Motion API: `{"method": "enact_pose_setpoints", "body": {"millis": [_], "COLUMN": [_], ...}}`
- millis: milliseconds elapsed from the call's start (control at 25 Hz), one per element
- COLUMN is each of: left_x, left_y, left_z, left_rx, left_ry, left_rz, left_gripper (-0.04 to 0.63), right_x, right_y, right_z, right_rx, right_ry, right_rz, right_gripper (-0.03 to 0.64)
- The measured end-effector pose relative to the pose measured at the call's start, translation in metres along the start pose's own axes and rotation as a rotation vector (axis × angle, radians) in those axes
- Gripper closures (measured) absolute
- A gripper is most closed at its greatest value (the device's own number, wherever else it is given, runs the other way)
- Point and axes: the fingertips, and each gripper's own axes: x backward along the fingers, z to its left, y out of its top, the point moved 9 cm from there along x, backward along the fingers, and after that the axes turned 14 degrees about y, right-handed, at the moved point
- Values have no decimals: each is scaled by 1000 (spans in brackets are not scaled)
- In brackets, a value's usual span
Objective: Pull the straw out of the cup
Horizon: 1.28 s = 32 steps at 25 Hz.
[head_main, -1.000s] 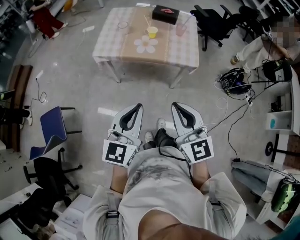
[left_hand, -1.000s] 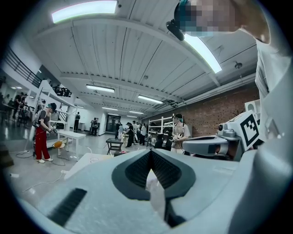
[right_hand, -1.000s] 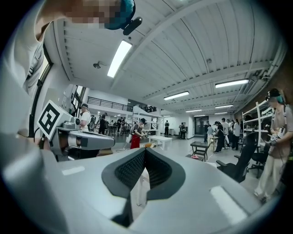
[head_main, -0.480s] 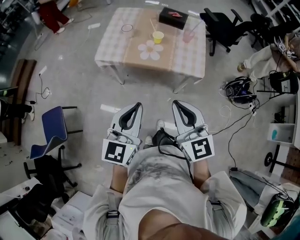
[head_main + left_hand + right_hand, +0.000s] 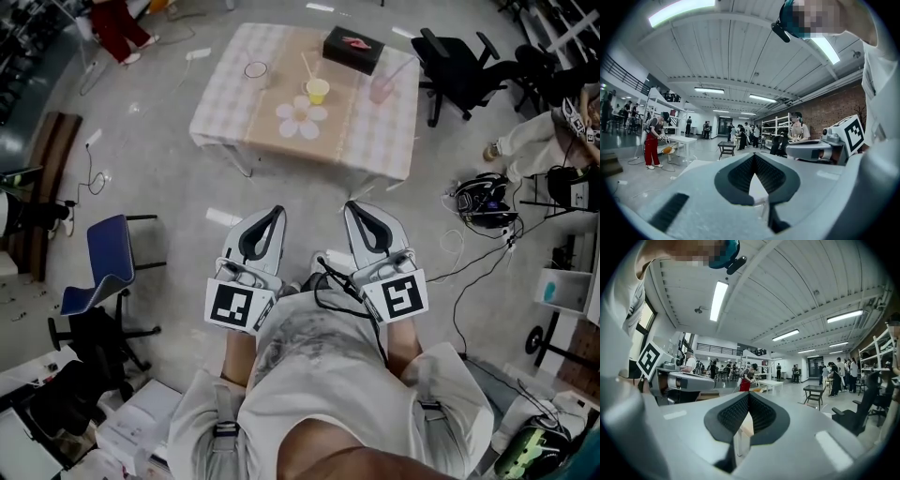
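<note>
A table with a checked cloth (image 5: 225, 103) stands some way ahead on the floor. On it a small yellow cup (image 5: 318, 91) holds a pale straw (image 5: 307, 67), beside a flower-shaped mat (image 5: 298, 117). A pink cup (image 5: 382, 89) with its own straw stands to its right. My left gripper (image 5: 277, 212) and right gripper (image 5: 350, 207) are held side by side in front of the body, pointing at the table and well short of it. Both are shut with nothing in them. The left gripper (image 5: 753, 155) and right gripper (image 5: 748, 394) show their tips meeting.
A black box (image 5: 353, 49) and a clear glass (image 5: 256, 69) also sit on the table. A blue chair (image 5: 108, 258) stands at the left, black office chairs (image 5: 459, 66) to the table's right. Cables and a headset (image 5: 483, 199) lie on the floor at the right.
The table has slid lower and closer in the head view as the person walks toward it. Both grippers keep the same shut pose in front of the body.
</note>
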Motion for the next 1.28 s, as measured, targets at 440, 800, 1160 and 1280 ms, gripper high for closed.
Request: {"method": "enact_pose_setpoints", "body": {"millis": [440,800,1160,1280], "left_x": [-38,-71,-133,-156], "left_y": [0,-6,0,3], "left_z": [-12,11,51,65], "left_rx": [3,22,28,26], "left_ry": [24,14,-17,-29], "left_rz": [30,40,35,35], "left_gripper": [589,589,589,589], "right_x": [-5,-35,-90,-107], "right_y": [-5,-9,-3,-1], "right_z": [-43,-67,-107,-123], "right_rx": [-25,-27,-15,-12], "right_ry": [19,10,-9,-22], "right_rz": [-4,15,29,34], "right_gripper": [607,607,607,607]}}
